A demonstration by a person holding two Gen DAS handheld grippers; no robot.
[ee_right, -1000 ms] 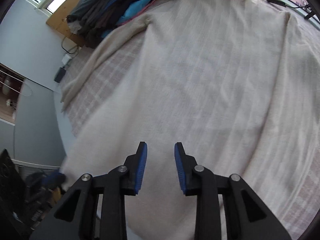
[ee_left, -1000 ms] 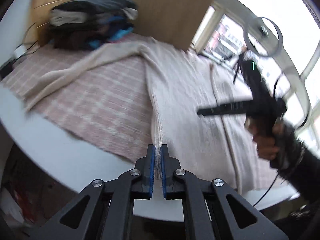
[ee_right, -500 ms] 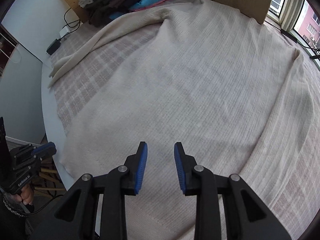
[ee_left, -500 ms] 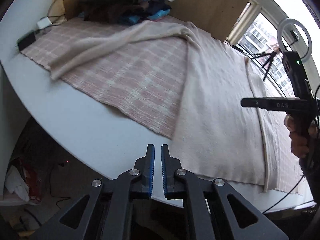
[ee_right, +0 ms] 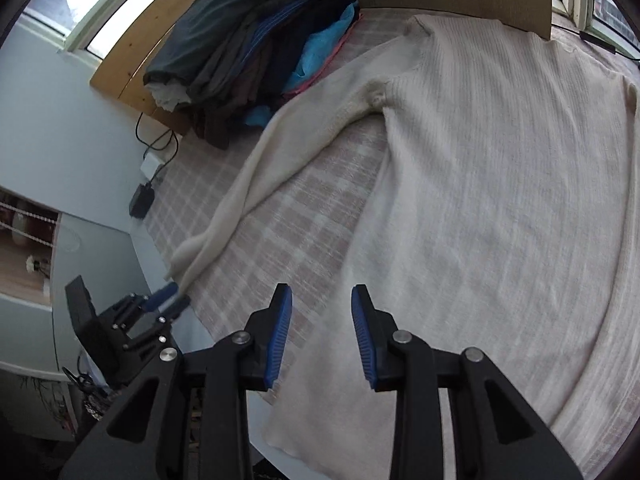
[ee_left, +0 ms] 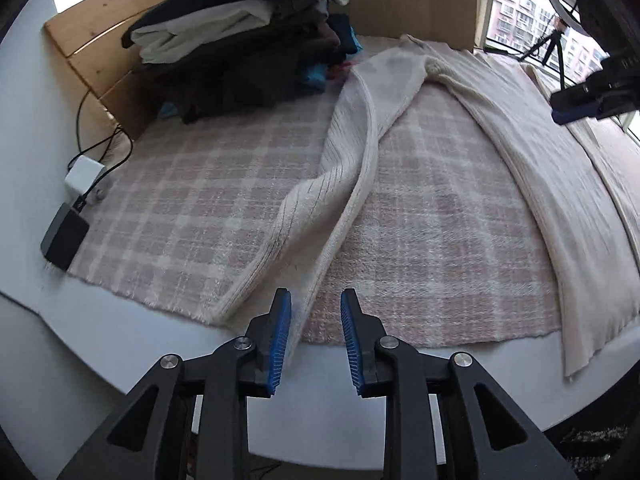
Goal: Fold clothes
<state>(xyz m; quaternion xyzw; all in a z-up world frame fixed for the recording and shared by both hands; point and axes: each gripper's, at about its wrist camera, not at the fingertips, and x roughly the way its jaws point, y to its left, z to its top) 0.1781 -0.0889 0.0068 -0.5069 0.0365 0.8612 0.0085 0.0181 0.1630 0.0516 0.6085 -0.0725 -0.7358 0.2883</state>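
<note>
A cream ribbed sweater (ee_right: 480, 200) lies spread flat on a pink plaid blanket (ee_left: 200, 200). Its long sleeve (ee_left: 344, 168) runs diagonally to the blanket's near edge. My left gripper (ee_left: 316, 300) hovers right at the sleeve's cuff, its jaws opening. The cuff's edge reaches in beside the left pad, and the pads do not press on it. From the right wrist view, this left gripper (ee_right: 168, 298) sits at the sleeve (ee_right: 260, 168) end. My right gripper (ee_right: 320, 296) hangs above the sweater's lower side edge, jaws opening a little, nothing between them. It shows at the far right (ee_left: 576, 108).
A tall pile of folded dark and blue clothes (ee_left: 240, 52) stands at the back against a wooden board (ee_left: 100, 60). A white charger (ee_left: 84, 172) and a black adapter (ee_left: 64, 236) with cables lie at the left. The white table rim (ee_left: 120, 344) curves in front.
My left gripper let go of the sweater's side fold, swung left along the table edge to the sleeve cuff, and spread its jaws. The right gripper rose and shifted left.
</note>
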